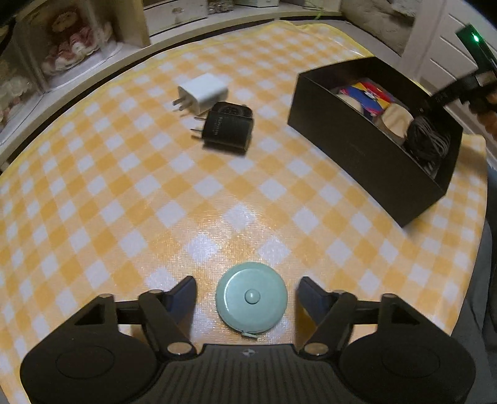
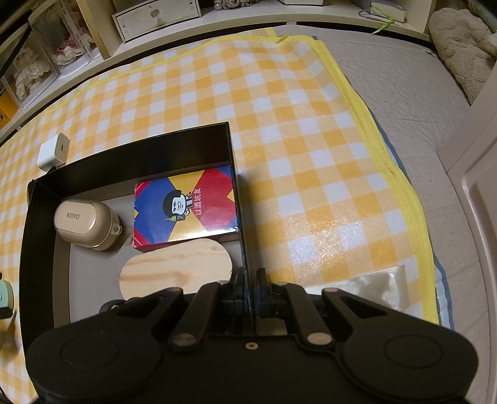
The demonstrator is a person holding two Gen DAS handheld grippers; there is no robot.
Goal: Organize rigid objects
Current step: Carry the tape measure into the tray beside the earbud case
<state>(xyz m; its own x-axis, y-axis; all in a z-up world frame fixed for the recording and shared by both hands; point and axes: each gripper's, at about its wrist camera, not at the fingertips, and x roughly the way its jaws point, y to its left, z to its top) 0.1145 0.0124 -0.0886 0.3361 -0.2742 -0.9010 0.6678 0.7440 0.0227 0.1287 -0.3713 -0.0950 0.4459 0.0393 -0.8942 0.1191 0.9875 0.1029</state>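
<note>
A round mint-green tape measure [image 1: 251, 300] lies on the yellow checked cloth between the fingers of my open left gripper [image 1: 247, 290], which do not touch it. A white charger [image 1: 203, 92] and a black charger [image 1: 226, 127] lie further off. A black box [image 1: 366, 155] stands at the right. My right gripper [image 2: 250, 286] is shut on the black box's right wall [image 2: 239, 202]. Inside the box lie a beige KINYO earbud case [image 2: 85, 223], a colourful card box [image 2: 186, 206] and a wooden oval [image 2: 177, 272].
The checked cloth [image 2: 310, 140] ends in a yellow border at the right, over a grey quilted surface [image 2: 419, 108]. Shelves with dolls [image 1: 68, 40] and drawers [image 2: 158, 17] stand along the far side. A shiny cream fabric piece [image 2: 379, 286] lies near my right gripper.
</note>
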